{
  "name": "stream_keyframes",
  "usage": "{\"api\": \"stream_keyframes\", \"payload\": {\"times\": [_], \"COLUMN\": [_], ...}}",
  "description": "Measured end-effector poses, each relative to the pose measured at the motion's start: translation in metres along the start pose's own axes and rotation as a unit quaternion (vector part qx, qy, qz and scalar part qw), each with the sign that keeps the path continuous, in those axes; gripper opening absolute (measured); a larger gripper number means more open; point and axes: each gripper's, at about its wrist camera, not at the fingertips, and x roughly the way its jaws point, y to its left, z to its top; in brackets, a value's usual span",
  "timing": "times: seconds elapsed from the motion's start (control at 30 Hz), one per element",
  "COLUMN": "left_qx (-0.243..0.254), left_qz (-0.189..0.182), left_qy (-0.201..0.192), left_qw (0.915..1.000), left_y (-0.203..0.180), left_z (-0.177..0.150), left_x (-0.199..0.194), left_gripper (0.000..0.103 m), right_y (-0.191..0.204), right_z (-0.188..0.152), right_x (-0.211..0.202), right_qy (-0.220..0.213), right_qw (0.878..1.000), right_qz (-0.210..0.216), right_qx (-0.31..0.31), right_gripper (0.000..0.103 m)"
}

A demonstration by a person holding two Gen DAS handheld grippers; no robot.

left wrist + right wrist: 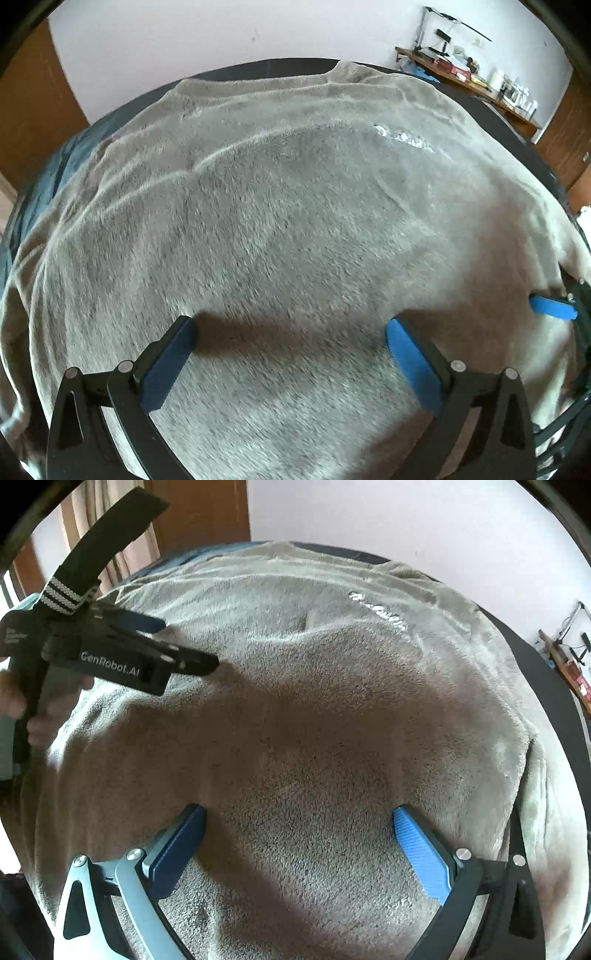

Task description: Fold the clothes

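A grey fleece sweater [295, 206] is lying spread flat over a dark bench [491, 110], covering nearly all of its top. The collar [347, 68] is pointing toward the far wall, and a shiny silver print [404, 138] is showing on the chest area.

The left tongs [290, 334] are standing wide apart just above the lower part of the sweater, with nothing between the blue pads [412, 360]. Their shadow is falling on the fabric directly ahead of the tips.

The right tongs [299, 823] are also standing wide apart over the lower right part of the sweater, gripping nothing. Whether the tips are touching the fabric cannot be told in either view.

In the right wrist view, the left tongs are appearing from the side at the left edge, with a person's hand [44, 716] wrapped around the handle and a black strap [107, 535] rising from it. In the left wrist view, one blue pad of the right tongs is showing at the right edge.

A wooden shelf [469, 83] carrying small items is standing against the far wall, well apart from the bench.
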Motion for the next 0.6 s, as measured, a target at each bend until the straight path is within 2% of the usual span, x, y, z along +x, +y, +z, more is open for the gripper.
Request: {"api": "stream_keyframes", "payload": {"times": [0.3, 0.43, 0.6], "left_qx": [-0.020, -0.040, -0.044], "left_qz": [0.020, 0.018, 0.027], "left_qy": [0.002, 0.010, -0.022], "left_qw": [0.9996, 0.9990, 0.9984], "left_y": [-0.003, -0.002, -0.003], "left_z": [-0.010, -0.001, -0.004], "left_x": [0.000, 0.003, 0.005], "left_gripper": [0.103, 0.103, 0.103], "right_y": [0.005, 0.006, 0.001], "right_z": [-0.009, -0.008, -0.013], "right_x": [-0.013, -0.013, -0.019], "right_qy": [-0.028, -0.038, -0.040], "right_qw": [1.000, 0.999, 0.999], "right_qz": [-0.001, 0.002, 0.007], "right_qx": [0.005, 0.004, 0.008], "right_gripper": [0.102, 0.102, 0.102]}}
